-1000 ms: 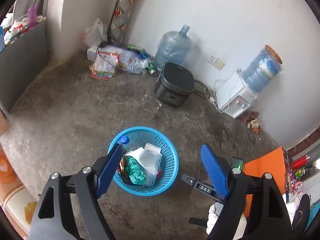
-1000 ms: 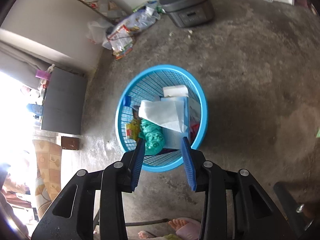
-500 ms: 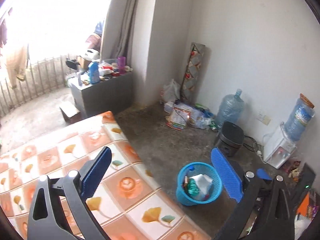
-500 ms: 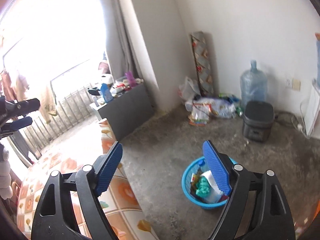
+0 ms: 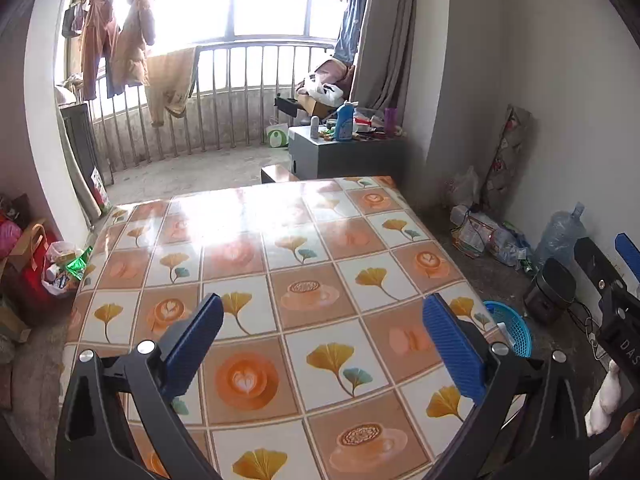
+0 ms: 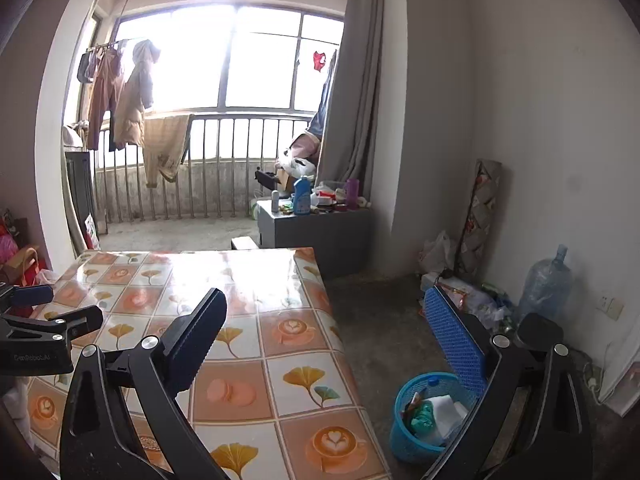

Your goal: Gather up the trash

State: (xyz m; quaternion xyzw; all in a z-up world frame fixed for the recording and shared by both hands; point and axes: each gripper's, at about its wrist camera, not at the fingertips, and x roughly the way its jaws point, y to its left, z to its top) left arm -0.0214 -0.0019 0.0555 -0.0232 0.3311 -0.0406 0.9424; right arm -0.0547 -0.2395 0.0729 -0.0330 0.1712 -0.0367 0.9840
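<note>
**Both claws spread wide over the table, bin on the floor**

The left claw (image 5: 324, 344) hangs over the tiled table (image 5: 280, 248), its 2 blue pads far apart and gripping nothing. The right claw (image 6: 326, 340) is just as spread, with nothing between its pads; it sits above the table's right edge. The blue bin (image 6: 424, 420) stands on the concrete floor below and to the right of the right claw, beside the table, partly hidden behind that claw's right finger. Trash (image 6: 430, 414) lies in the bin: white paper, a green wad, wrappers. From the left claw, the bin shows only as a sliver past its right finger.
</note>
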